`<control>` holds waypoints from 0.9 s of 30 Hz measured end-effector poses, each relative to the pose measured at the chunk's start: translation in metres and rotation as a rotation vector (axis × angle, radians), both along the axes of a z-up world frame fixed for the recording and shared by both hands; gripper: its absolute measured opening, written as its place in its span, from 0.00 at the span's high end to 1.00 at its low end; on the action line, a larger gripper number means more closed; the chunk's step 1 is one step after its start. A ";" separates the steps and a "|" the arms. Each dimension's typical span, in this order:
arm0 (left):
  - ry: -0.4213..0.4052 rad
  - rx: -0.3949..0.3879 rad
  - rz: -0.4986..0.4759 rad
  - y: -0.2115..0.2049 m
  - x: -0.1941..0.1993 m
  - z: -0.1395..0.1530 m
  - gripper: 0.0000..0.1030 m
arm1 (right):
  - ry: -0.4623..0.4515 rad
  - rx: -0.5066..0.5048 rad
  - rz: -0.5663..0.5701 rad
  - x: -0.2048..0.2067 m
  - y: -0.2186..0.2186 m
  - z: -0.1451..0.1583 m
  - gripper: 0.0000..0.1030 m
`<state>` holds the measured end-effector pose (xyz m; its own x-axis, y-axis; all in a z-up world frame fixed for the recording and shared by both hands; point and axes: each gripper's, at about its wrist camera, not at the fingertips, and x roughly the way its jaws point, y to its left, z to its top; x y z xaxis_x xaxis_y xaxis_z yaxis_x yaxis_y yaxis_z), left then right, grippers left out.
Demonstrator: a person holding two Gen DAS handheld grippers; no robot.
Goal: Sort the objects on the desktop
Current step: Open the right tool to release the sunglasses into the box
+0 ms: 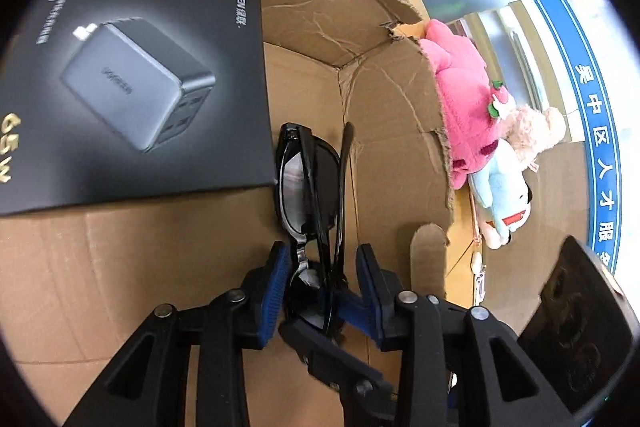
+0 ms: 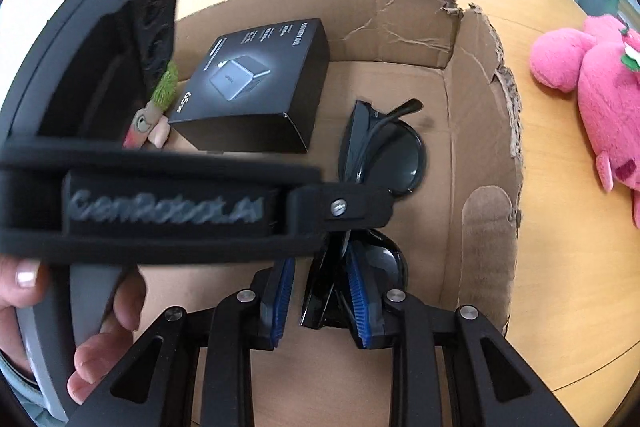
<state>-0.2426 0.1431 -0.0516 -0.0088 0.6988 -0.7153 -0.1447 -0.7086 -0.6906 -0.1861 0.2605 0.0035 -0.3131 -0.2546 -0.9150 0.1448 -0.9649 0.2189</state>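
Your left gripper (image 1: 323, 281) and right gripper (image 2: 320, 301) both have their fingers clamped on the folded sunglasses (image 2: 384, 155) inside the cardboard box (image 2: 480, 131), beside the charger box (image 2: 260, 87).

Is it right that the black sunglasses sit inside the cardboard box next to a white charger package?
Not quite: the charger package is black, not white, as the right wrist view shows. The black sunglasses do sit inside the cardboard box next to it.

Black sunglasses (image 2: 384, 155); black charger box (image 2: 256, 87) — gold lettering; brown cardboard box (image 2: 480, 131); pink plush (image 2: 600, 83).
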 end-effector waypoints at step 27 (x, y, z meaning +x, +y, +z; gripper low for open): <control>0.922 -0.424 0.340 -0.161 0.226 0.185 0.23 | 0.477 0.110 -0.069 0.153 -0.030 0.103 0.01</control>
